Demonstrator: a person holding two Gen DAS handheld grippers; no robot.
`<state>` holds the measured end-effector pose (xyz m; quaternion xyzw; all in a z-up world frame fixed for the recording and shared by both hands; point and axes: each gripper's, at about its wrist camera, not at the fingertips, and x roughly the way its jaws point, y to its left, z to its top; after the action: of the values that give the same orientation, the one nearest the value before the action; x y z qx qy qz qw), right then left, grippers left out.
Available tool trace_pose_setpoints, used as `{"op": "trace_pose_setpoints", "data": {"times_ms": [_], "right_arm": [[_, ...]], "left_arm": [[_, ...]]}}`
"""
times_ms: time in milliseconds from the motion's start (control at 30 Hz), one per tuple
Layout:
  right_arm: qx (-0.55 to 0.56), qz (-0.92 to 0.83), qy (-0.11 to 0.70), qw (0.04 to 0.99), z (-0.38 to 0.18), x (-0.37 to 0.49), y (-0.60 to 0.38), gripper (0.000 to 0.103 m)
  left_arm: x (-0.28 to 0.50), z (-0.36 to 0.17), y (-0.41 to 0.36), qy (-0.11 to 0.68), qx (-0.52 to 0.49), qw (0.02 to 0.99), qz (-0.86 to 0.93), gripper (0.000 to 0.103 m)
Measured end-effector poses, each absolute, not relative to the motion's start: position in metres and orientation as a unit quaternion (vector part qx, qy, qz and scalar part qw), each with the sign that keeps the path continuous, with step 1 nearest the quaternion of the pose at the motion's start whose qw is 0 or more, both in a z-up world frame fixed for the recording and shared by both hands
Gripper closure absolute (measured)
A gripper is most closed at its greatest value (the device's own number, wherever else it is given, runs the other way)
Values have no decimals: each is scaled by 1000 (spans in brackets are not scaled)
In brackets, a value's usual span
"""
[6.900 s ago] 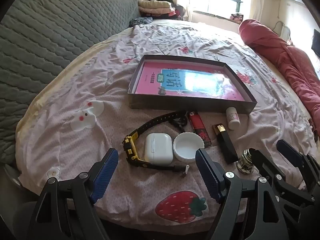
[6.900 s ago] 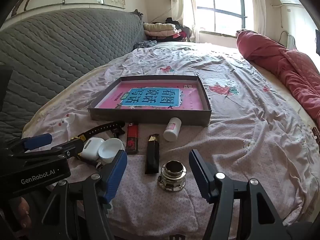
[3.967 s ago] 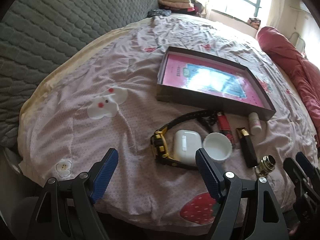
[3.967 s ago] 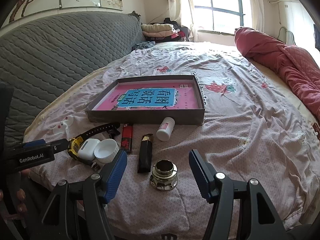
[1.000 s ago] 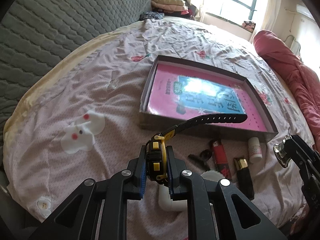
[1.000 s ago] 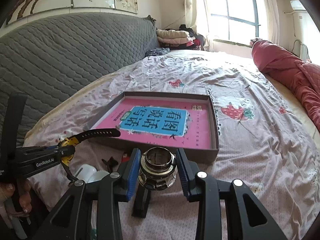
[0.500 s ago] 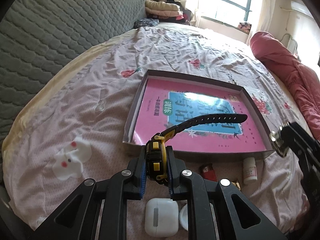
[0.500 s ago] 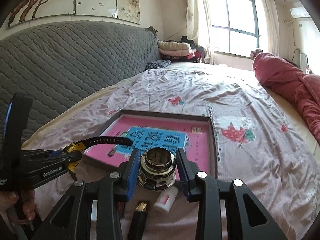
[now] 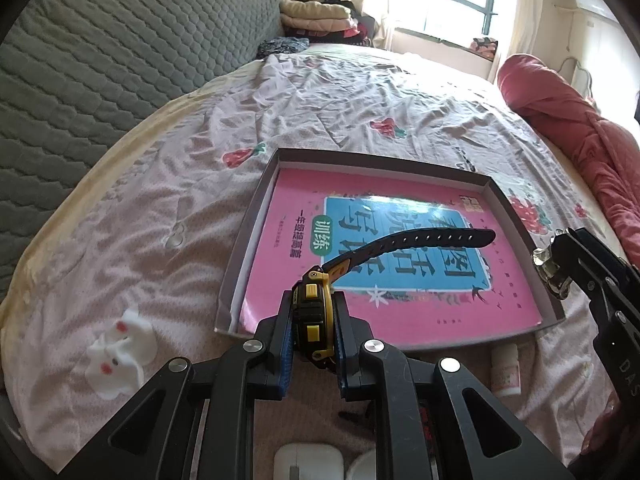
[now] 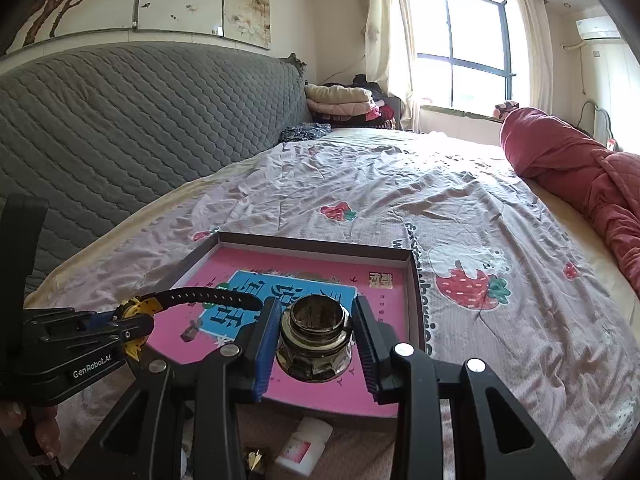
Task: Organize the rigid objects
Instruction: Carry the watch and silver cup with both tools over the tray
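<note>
My left tongs [image 9: 312,338] are black with blue pads. The watch [image 9: 314,316] is yellow and black, strap black. Tray [image 9: 244,236] grey-brown; book [image 9: 280,248] inside pink with a blue panel. Bedsheet [image 9: 168,200] pale pink, strawberry print. Headboard [image 10: 120,128] grey, quilted. Jar [image 10: 314,338] dark, metallic. Blanket [image 10: 580,176] red.

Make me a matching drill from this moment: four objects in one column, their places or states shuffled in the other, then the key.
Things
1. yellow and black watch
2. metal inkwell
3. small white bottle
4. pink book

Places
A. lying flat inside the shallow box
B. lying on the bedsheet just outside the box's near wall
C. clamped in the left hand-held gripper, strap sticking out over the box
D. clamped in the right hand-held gripper

Pairs: 1-C, 2-D, 3-B, 4-A
</note>
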<state>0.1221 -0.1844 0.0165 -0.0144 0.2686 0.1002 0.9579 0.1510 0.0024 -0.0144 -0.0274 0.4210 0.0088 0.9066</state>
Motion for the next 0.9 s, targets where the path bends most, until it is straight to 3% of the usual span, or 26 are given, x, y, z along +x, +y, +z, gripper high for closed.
{"op": "trace_pose_setpoints", "data": {"times_ms": [900], "right_arm": [[19, 90, 328, 940, -24, 165, -197, 66]], "left_arm": [[206, -32, -5, 430, -22, 902, 3, 86]]}}
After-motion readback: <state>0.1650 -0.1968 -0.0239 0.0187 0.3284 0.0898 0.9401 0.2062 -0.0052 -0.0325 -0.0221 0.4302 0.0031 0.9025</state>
